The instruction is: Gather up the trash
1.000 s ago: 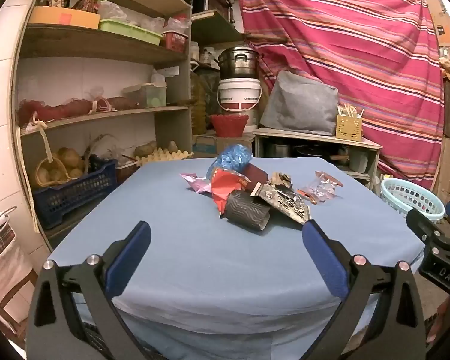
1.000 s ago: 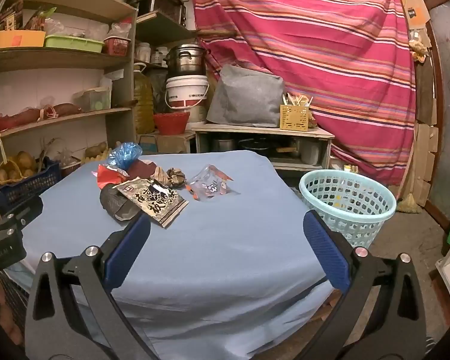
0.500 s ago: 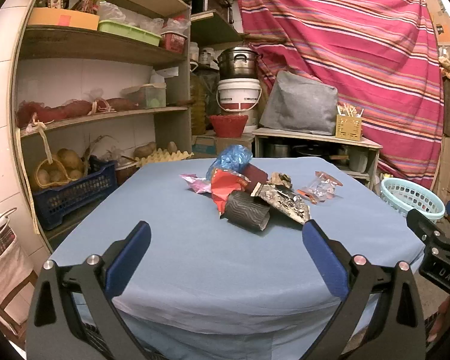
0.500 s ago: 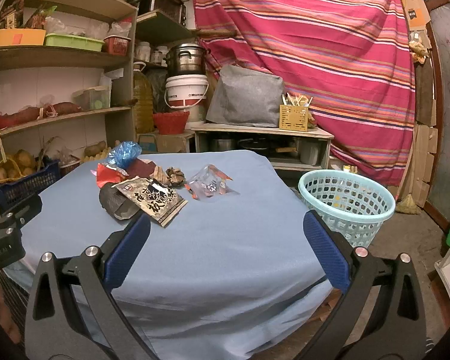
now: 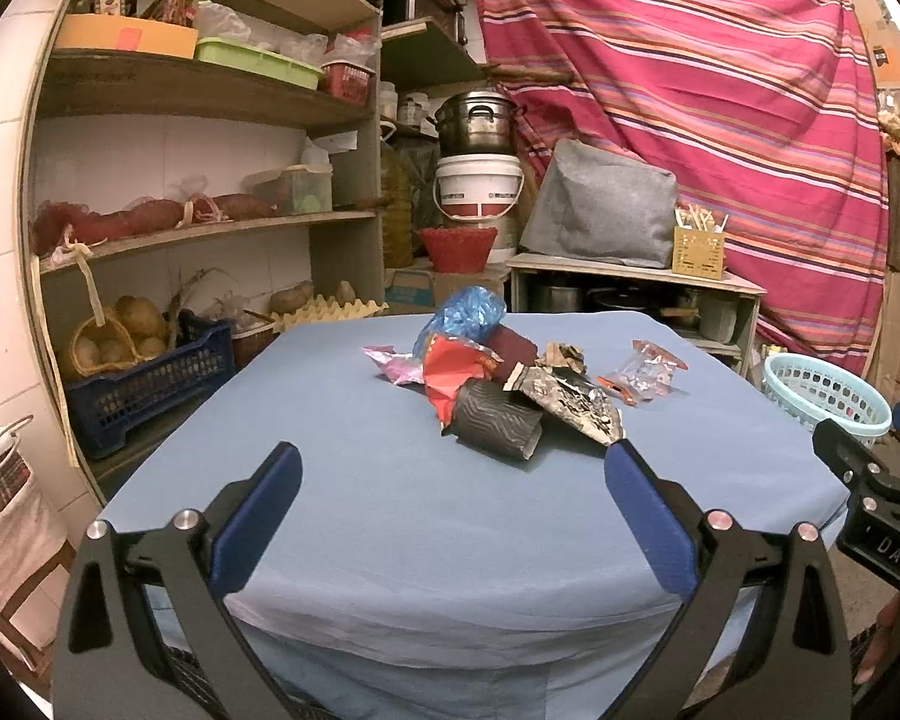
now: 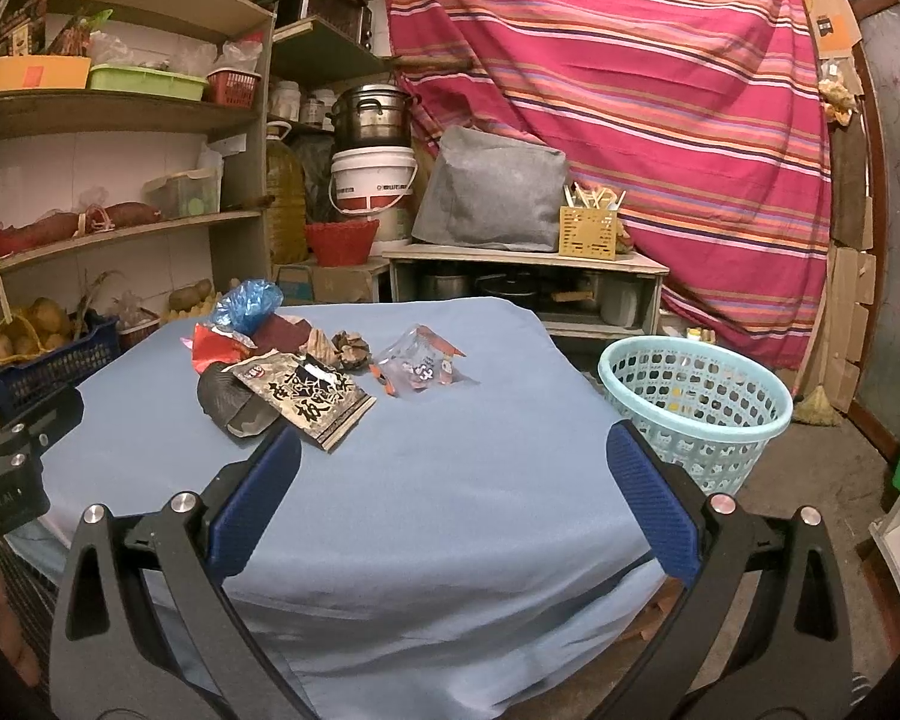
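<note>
A heap of trash (image 5: pixel 498 378) lies toward 12 o'clock on a blue-covered table (image 5: pixel 390 528). It includes a crumpled blue plastic bag (image 5: pixel 465 315), a red wrapper (image 5: pixel 450 369), a dark ridged paper cup (image 5: pixel 495 420) on its side, a black printed packet (image 6: pixel 306 393), and a clear packet (image 6: pixel 420 363) slightly apart at 1 o'clock. A pale blue basket (image 6: pixel 699 408) stands on the floor at 2 o'clock. The left gripper (image 5: pixel 450 504) and right gripper (image 6: pixel 453 504) hover wide apart, empty.

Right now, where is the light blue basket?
The light blue basket stands on the floor just off the table's right edge, in front of the striped curtain; in the left wrist view it shows at far right.
</note>
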Demonstrator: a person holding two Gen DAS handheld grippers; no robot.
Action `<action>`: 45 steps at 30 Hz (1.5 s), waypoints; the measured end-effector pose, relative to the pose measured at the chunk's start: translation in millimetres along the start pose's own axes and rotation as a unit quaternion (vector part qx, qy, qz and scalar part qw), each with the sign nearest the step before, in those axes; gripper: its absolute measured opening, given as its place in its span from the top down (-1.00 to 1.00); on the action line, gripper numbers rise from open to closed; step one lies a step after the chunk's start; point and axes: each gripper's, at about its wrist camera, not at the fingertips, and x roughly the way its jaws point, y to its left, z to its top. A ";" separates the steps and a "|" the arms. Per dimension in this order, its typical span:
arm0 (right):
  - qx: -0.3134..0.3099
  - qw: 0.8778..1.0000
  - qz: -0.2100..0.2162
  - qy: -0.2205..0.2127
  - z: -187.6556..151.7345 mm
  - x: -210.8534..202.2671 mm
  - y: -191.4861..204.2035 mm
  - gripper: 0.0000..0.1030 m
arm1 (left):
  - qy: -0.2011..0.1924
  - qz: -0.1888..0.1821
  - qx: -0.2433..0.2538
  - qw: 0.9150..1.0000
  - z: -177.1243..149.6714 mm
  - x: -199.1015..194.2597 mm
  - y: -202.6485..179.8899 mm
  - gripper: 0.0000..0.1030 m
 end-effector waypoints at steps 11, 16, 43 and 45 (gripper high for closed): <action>-0.002 1.000 -0.001 0.000 -1.8 1.4 1.1 -0.92 | 0.000 0.000 0.001 1.000 1.5 -0.9 -1.2 -0.92; -0.002 1.000 -0.002 0.000 -2.8 7.3 3.3 -0.92 | 0.000 0.000 0.001 1.000 1.6 -0.5 -1.8 -0.92; -0.004 1.000 -0.006 0.000 -1.4 8.5 3.7 -0.92 | -0.002 0.000 0.003 1.000 -3.1 4.1 -2.3 -0.92; -0.004 1.000 -0.007 0.000 -1.2 8.3 3.6 -0.92 | -0.001 -0.001 0.004 1.000 -3.0 4.8 -2.2 -0.92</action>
